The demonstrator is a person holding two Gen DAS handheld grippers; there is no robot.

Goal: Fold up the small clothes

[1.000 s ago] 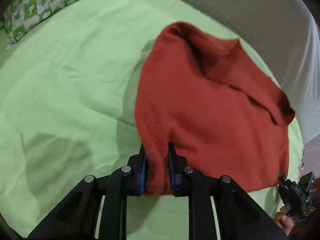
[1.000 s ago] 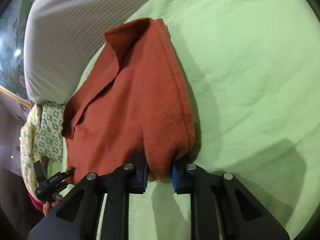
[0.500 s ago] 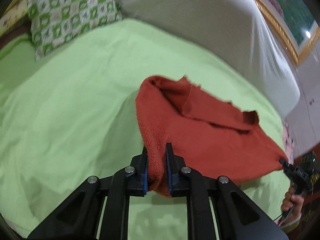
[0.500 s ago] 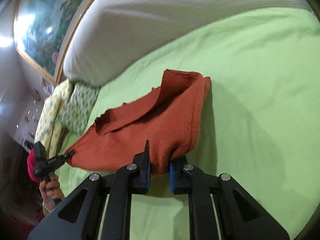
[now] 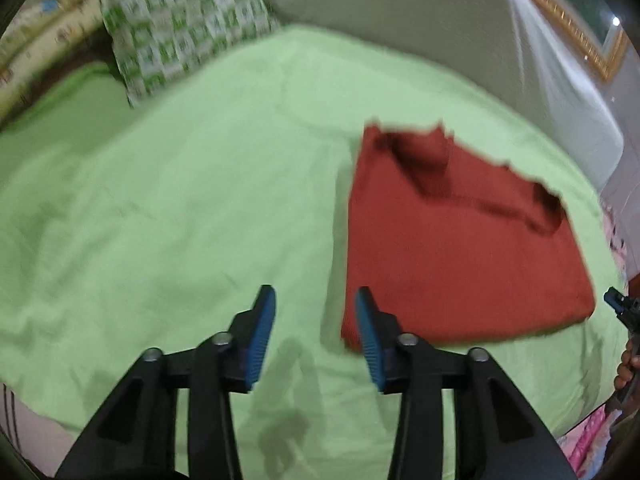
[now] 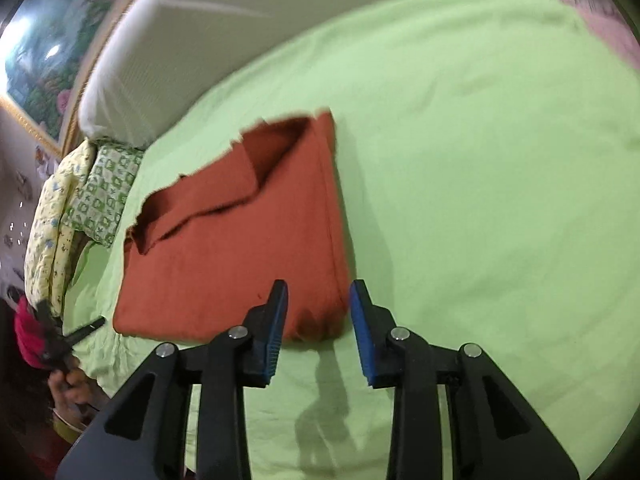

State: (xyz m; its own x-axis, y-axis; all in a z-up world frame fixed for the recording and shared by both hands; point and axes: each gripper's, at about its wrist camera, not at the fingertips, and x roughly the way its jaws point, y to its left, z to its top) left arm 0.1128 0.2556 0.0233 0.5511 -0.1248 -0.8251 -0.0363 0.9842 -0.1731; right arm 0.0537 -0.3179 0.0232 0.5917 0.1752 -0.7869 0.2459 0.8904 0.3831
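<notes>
Left wrist view: the left gripper (image 5: 316, 300) hangs over the green bedsheet (image 5: 180, 208) with its two blue-padded fingers (image 5: 262, 332) spread wide and nothing between them. The red knit garment (image 5: 460, 248) lies folded flat on the sheet, up and to the right of the gripper. Its near left corner sits just behind the right-hand finger; whether the two touch cannot be told through the blur. On the far side of the garment, a loose fold lies across its top, dark in the crease. Far beyond the garment to the left leans a green-and-white checked pillow (image 5: 180, 24), and straight behind it rises a pale striped bolster (image 5: 420, 20). At the frame's right edge, off the garment's near right corner, the tip of the right gripper (image 5: 624, 312) shows.

Right wrist view: the right gripper (image 6: 318, 308) is likewise parted wide and grips nothing. The red knit garment (image 6: 236, 248) lies flat on the bedsheet (image 6: 480, 160), its near right corner in line with the gap between the fingers (image 6: 276, 332), with no pad pressing it. Left of the garment's near edge, the left gripper (image 6: 80, 332) pokes in, blurred. Beyond the garment's far left corner sit the checked pillow (image 6: 104, 188) and the bolster (image 6: 224, 40).
</notes>
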